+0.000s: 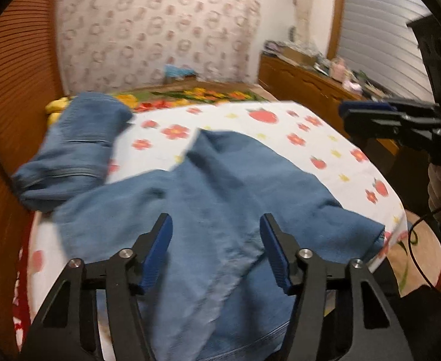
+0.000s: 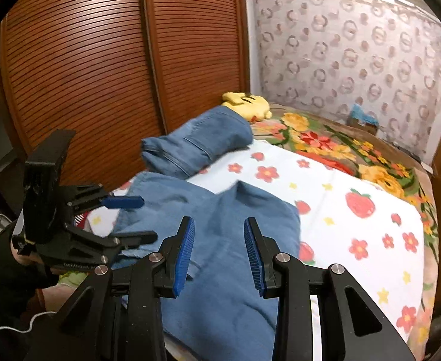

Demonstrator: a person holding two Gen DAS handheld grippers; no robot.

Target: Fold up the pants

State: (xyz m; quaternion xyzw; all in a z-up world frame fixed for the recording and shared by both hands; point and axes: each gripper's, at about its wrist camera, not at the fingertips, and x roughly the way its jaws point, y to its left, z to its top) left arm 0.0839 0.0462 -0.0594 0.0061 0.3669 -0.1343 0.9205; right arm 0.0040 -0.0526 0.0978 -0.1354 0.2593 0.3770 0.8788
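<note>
pants [image 1: 208, 198] near end cut by frame bottom | dresser clutter [image 1: 319, 57] blurred, unidentifiable

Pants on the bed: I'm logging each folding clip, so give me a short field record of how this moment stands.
pants: blue denim pants, spread rumpled on the sheet, not yet folded
second garment: folded jeans at the far-left edge, beside a yellow plush toy
surface: white strawberry-and-flower sheet over a floral blanket
left gripper: open, above the pants, holding nothing
right gripper: open, above the pants, holding nothing
backdrop: wooden slatted wardrobe doors
</note>
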